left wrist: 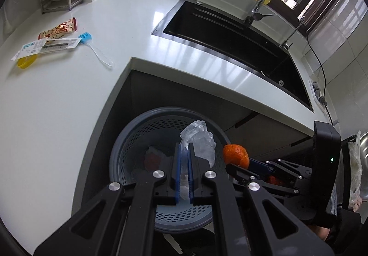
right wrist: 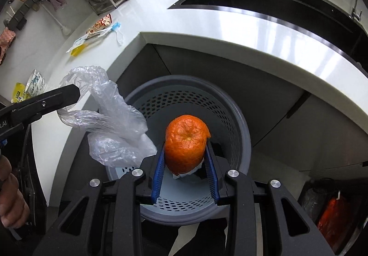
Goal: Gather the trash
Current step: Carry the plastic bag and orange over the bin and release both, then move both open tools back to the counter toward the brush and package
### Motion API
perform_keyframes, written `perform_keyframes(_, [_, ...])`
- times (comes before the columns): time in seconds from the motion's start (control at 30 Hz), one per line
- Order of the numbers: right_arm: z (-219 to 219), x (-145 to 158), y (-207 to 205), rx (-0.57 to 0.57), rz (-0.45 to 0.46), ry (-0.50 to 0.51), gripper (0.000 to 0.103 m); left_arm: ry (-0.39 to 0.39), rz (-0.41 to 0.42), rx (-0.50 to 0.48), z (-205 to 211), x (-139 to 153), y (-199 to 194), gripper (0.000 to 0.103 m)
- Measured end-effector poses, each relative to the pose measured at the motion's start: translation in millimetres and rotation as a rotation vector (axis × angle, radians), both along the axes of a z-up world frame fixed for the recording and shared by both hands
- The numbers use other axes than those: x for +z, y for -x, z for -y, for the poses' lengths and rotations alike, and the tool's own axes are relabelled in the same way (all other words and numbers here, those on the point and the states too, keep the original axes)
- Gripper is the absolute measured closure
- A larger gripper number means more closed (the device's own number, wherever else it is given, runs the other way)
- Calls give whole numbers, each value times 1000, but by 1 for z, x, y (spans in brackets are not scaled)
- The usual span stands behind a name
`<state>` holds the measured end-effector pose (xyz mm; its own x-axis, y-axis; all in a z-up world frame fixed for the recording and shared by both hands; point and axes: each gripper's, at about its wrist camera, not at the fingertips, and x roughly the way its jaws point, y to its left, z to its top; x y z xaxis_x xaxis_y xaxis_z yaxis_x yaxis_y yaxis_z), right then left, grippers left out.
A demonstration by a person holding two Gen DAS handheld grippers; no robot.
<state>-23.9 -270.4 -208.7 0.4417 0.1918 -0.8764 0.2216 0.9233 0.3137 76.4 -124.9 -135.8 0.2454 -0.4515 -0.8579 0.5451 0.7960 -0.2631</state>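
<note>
now the left hand-held gripper (left wrist: 184, 164) clenches a plastic bag (right wrist: 110, 122) and the right hand-held gripper (right wrist: 186, 159) grasps an orange peel (right wrist: 186, 143), both over the bin (right wrist: 243, 132); wrappers (left wrist: 57, 30) remain far left on the table (left wrist: 115, 14).

".AI" on left tool (right wrist: 77, 92) arm

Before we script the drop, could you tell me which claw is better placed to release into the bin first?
Probably right: its claw holds the orange peel over the bin.
</note>
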Motion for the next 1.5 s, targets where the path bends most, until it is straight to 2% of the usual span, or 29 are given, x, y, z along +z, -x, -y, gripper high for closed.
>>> perform_keyframes(0.23, [8, -33, -3, 2, -62, -59, 69, -103, -3, 1, 16, -33, 1, 97])
perform_keyframes(0.27, [9, -34, -3, 5, -59, -71, 67, -112, -2, 8, 16, -35, 1, 97])
perform_keyframes(0.33, [10, -32, -1, 11, -38, -72, 58, -120, -19, 30, 11, -40, -2, 89])
perform_keyframes(0.43, [11, -26, 1, 23, -12, -66, 51, -124, -16, 71, 2, -37, -3, 58])
perform_keyframes(0.47, [12, -25, 3, 24, -9, -64, 51, -123, -4, 84, -2, -35, -2, 42])
perform_keyframes(0.5, [13, -23, 3, 24, -7, -62, 51, -118, 8, 98, -5, -31, -2, 36])
perform_keyframes(0.8, [23, -15, 14, 13, -9, -96, 51, -112, 6, 180, -29, -12, -1, 35])
perform_keyframes(0.97, [27, -5, 15, 24, -2, -99, 50, -123, 46, 212, -37, 6, 1, 35])
perform_keyframes(1.3, [11, 22, -5, 86, 51, -57, 49, -85, 129, 263, -57, 46, -7, 35])
perform_keyframes(1.5, [-10, 35, -27, 128, 66, -45, 49, -88, 166, 288, -76, 59, -14, 30])
